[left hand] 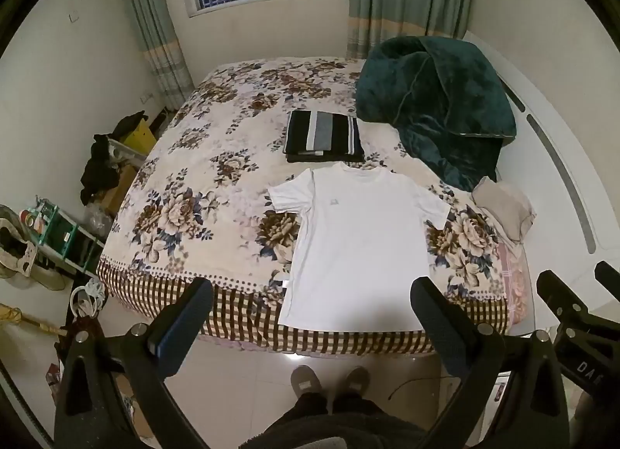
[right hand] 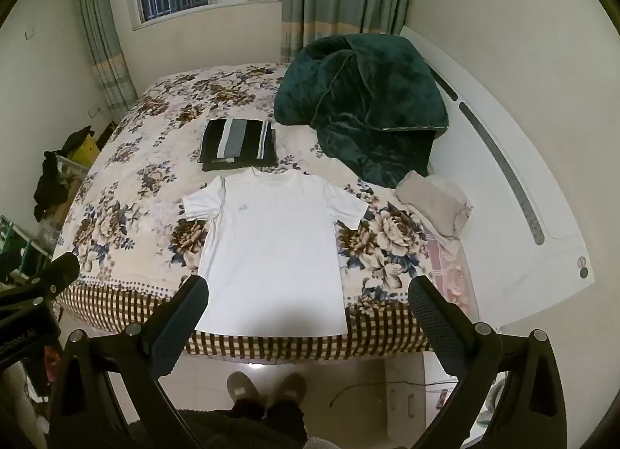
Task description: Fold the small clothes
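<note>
Shirt [left hand: 360, 243] lies flat on bed [left hand: 186, 185], beyond both open hand-held grippers.

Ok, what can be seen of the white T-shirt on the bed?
The white T-shirt lies flat and unfolded, front up, on the floral bedspread. Both short sleeves are spread, and a small grey logo sits on the chest. Its neck points toward the folded striped garment; its hem reaches the checked bed edge. Neither gripper touches it.

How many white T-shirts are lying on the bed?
1. The white T-shirt lies spread flat at the near edge of the bed, its hem hanging over the side. Just behind it is a folded striped pile; any white shirt inside that would be hidden.
</note>
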{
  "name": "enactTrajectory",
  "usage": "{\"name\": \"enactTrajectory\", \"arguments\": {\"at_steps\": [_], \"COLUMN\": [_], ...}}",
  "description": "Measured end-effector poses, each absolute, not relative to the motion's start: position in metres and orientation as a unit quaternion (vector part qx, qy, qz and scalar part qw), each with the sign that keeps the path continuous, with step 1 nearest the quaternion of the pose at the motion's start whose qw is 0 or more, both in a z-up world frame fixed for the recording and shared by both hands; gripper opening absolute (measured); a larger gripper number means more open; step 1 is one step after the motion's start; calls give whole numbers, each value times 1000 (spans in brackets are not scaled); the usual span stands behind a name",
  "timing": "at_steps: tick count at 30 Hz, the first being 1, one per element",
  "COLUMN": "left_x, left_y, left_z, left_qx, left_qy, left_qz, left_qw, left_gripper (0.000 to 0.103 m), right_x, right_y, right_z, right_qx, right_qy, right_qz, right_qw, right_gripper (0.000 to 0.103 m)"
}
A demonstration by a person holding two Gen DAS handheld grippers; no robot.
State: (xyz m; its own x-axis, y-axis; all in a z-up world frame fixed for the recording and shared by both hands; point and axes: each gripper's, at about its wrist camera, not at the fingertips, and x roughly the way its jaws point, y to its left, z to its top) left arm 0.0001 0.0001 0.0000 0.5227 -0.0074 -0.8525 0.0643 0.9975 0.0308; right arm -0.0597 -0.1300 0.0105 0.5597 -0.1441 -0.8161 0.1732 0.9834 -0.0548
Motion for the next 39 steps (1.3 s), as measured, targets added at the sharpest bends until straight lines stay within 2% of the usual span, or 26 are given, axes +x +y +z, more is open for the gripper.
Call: {"name": "enactTrajectory", "arguments": {"at_steps": [39], "left_x": [1], "left_y": [10], "left_z": [20], "left_qx": [27], "left_qy": [477], "left_qz": [-24], "left_qw": [878], "left_gripper": [103], "right_x": [-59], "right_y": [-116], "right_z": [35], "right_qx": [-2], "right_qy": [446], "right_qz": [-87], "right_qw": [891], "right_gripper": [103]}}
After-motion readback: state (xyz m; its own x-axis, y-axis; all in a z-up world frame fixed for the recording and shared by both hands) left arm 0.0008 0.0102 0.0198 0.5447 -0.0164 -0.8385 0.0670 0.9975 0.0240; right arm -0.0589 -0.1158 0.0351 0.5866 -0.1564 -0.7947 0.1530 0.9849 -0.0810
